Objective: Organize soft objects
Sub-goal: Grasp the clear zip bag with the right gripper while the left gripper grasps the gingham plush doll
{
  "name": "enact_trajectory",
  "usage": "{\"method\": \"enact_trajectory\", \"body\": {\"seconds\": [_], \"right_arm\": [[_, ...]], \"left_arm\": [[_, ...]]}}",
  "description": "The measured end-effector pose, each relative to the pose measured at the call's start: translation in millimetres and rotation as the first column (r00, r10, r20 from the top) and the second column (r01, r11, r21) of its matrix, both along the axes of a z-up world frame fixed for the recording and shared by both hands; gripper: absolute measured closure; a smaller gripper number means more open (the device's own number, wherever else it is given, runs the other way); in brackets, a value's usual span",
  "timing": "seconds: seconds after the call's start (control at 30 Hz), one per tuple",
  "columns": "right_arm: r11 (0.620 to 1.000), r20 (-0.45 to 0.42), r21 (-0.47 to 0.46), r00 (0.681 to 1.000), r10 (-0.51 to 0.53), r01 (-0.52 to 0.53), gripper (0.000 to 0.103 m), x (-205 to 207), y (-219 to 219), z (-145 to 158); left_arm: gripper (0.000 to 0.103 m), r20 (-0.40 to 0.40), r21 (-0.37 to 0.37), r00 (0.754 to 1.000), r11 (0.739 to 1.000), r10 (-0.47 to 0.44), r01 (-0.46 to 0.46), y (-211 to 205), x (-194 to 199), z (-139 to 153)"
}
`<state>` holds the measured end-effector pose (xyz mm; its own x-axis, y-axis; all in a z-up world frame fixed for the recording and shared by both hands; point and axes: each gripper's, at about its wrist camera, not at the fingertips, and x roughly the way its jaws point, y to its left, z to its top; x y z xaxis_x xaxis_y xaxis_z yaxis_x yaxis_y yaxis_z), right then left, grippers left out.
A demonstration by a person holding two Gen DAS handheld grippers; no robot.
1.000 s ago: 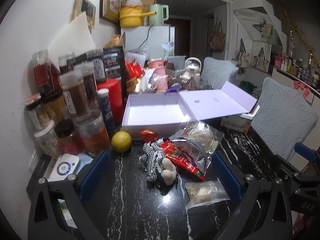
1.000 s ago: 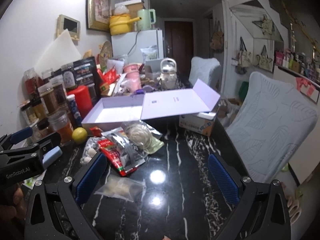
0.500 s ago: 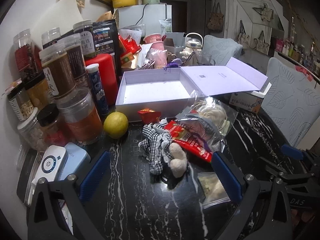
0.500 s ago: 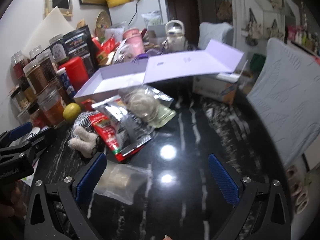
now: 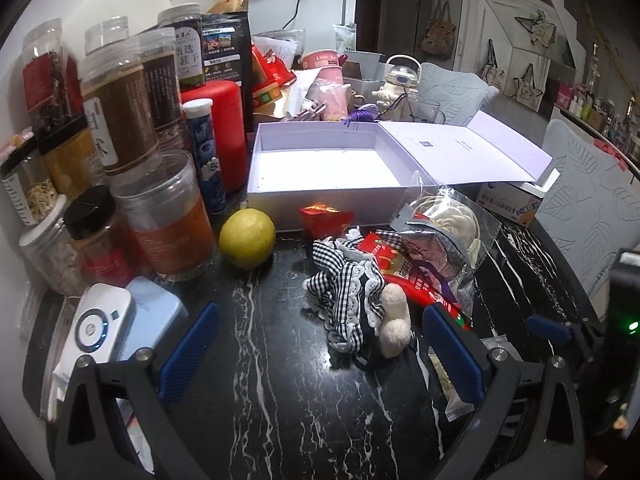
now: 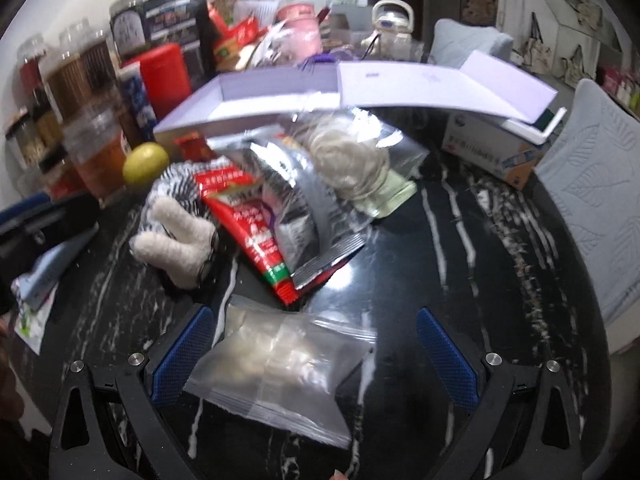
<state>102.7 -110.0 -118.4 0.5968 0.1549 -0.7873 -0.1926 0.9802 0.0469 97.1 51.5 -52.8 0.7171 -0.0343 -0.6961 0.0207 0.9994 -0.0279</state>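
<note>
Both claws wide open, right gripper (image 6: 312, 356) straddling the zip bag (image 6: 280, 364) low center: looks light, floppy, slick, so I'd pinch its padded middle.

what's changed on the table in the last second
Both grippers moved down and in toward the pile. The left gripper now frames the checked plush toy; the right gripper, open, has the clear bag between its fingers. Nothing grabbed yet. The toy, bag, lemon and open box stayed put.
</note>
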Motion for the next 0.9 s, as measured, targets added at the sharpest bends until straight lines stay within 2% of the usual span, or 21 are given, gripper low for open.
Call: {"method": "enact_trajectory", "body": {"seconds": [0.07, 0.23, 0.27, 0.37, 0.4, 0.47, 0.5, 0.67, 0.9], "right_arm": [[1.0, -0.02, -0.004, 1.0, -0.008, 0.008, 0.0, 3, 2, -8], [0.998, -0.065, 0.057, 0.998, -0.022, 0.026, 0.0, 5, -6, -19], [0.998, -0.071, 0.066, 0.997, -0.019, 0.024, 0.001, 4, -7, -21], [0.999, -0.045, 0.049, 0.999, -0.017, 0.019, 0.016, -2, -8, -18], [0.999, -0.044, 0.045, 0.999, -0.012, 0.014, 0.017, -2, -8, -18], [0.999, -0.036, 0.05, 0.999, 0.014, -0.013, 0.028, -3, -9, -17], [0.998, -0.033, 0.057, 0.999, 0.03, -0.028, 0.029, -4, -9, -16], [0.995, -0.014, 0.071, 0.997, 0.072, -0.071, 0.033, -7, -13, -14], [0.991, -0.029, 0.112, 0.997, 0.076, -0.073, 0.033, -4, -20, -14]], "left_arm": [[0.0, -0.013, -0.015, 1.0, 1.0, -0.014, 0.014, 0, 6, -5], [0.0, -0.048, -0.12, 0.998, 0.992, -0.046, 0.04, 6, 18, -15], [0.0, -0.055, -0.117, 0.997, 0.992, -0.048, 0.042, 5, 22, -17], [0.0, -0.073, -0.121, 0.996, 0.991, -0.058, 0.048, 1, 30, -22], [0.0, -0.08, -0.125, 0.995, 0.991, -0.063, 0.052, -1, 33, -23], [0.0, -0.097, -0.117, 0.993, 0.991, -0.069, 0.058, -5, 38, -28], [0.0, -0.105, -0.114, 0.992, 0.992, -0.07, 0.058, -7, 40, -30], [0.0, -0.141, -0.095, 0.988, 0.994, -0.07, 0.056, -11, 51, -41], [0.0, -0.182, -0.071, 0.981, 0.996, -0.069, 0.057, -16, 67, -59]]}}
